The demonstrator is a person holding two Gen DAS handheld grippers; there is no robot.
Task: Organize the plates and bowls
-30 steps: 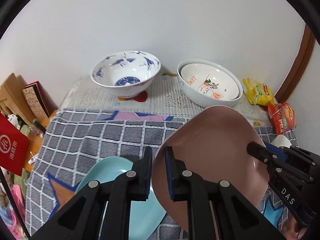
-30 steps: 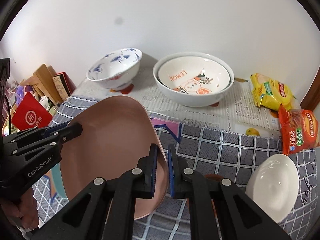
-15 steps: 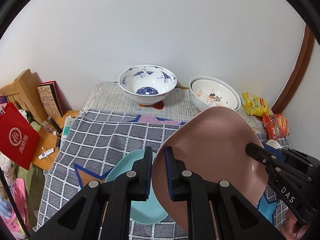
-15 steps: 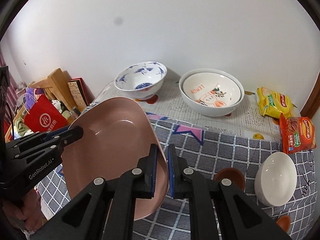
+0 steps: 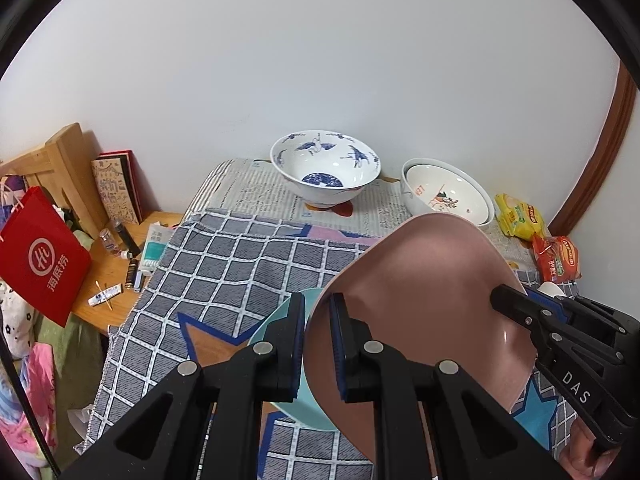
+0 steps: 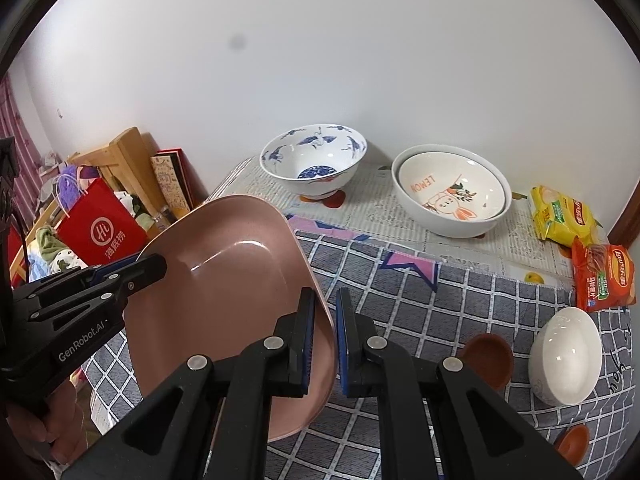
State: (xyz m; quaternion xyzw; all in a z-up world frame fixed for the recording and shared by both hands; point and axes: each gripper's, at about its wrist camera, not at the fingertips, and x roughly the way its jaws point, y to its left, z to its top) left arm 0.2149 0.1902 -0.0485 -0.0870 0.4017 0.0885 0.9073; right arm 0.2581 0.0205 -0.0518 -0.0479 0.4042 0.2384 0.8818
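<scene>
Both grippers hold a pink square plate (image 5: 420, 304) in the air above the checked cloth. My left gripper (image 5: 317, 332) is shut on its left rim; my right gripper (image 6: 325, 332) is shut on its right rim, and the plate also shows in the right wrist view (image 6: 224, 288). A light blue plate (image 5: 276, 320) lies on the cloth under the left gripper. A blue-patterned bowl (image 5: 325, 168) and a white bowl stack with a rabbit print (image 6: 452, 188) stand at the back. A small white bowl (image 6: 566, 364) and a brown dish (image 6: 488, 360) sit at the right.
Yellow (image 6: 560, 212) and orange (image 6: 604, 276) snack packets lie at the back right by the wall. A red paper bag (image 5: 40, 256), books and small bottles crowd a low wooden shelf (image 5: 116, 276) left of the table. A white wall stands close behind the bowls.
Both grippers have lifted and pulled back with the pink plate; the bowls at the back look smaller and farther, and more of the light blue plate and cloth shows.
</scene>
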